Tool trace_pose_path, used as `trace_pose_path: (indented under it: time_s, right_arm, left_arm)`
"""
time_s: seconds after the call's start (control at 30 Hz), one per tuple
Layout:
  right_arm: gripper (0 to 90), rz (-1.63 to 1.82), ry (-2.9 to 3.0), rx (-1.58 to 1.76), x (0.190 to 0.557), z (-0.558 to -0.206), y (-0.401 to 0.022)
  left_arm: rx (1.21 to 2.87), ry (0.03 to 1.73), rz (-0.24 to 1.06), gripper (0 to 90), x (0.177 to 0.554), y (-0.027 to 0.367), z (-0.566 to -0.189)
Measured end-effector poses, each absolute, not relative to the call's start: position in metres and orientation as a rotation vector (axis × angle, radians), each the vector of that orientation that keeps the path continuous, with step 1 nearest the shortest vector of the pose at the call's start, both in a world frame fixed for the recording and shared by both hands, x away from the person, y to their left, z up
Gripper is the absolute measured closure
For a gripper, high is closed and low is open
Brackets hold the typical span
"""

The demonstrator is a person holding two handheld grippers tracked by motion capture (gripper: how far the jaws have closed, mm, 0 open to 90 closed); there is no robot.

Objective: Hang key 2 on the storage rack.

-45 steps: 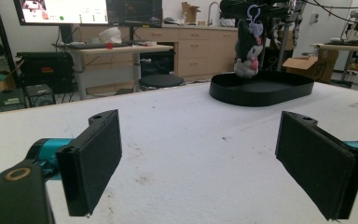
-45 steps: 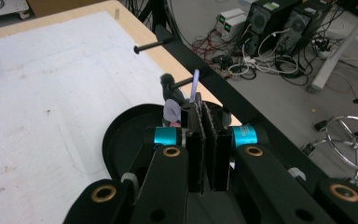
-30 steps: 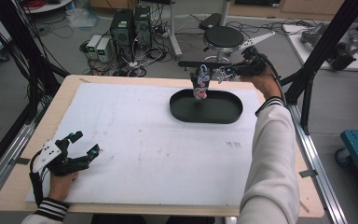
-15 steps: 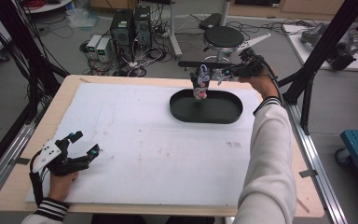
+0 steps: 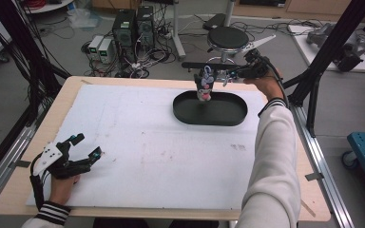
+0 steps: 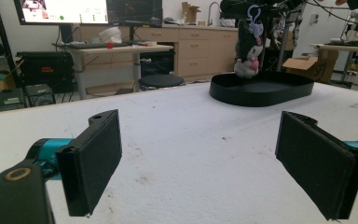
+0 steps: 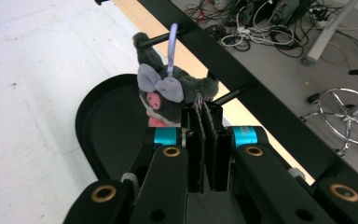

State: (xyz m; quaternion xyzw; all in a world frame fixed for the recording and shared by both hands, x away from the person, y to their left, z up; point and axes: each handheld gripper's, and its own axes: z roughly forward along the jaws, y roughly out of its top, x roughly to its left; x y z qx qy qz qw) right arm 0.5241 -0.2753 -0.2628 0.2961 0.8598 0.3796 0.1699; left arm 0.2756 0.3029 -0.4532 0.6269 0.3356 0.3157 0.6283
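We cannot tell what the right tool [image 7: 207, 122] pinches, its pads pressed nearly together behind the plush toy [image 7: 168, 95]. The toy's lower body hides behind that tool, and the tray [image 7: 105, 126] is partly covered.

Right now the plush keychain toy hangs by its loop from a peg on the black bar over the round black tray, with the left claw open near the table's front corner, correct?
Not quite: the black tray is oval, not round, as the high view shows. The rest holds: the plush keychain toy hangs by its loop from a peg on the black bar over it, and the left claw is open.
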Motion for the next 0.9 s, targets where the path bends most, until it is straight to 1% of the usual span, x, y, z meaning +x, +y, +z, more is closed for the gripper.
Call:
trace_pose_path:
  time_s: [0.9]
  right_arm:
    - [88.1,1.045,2.344,0.891,0.535,-0.269,-0.276]
  left_arm:
    - [1.437,0.767,0.723,14.9,0.276,0.303,-0.453]
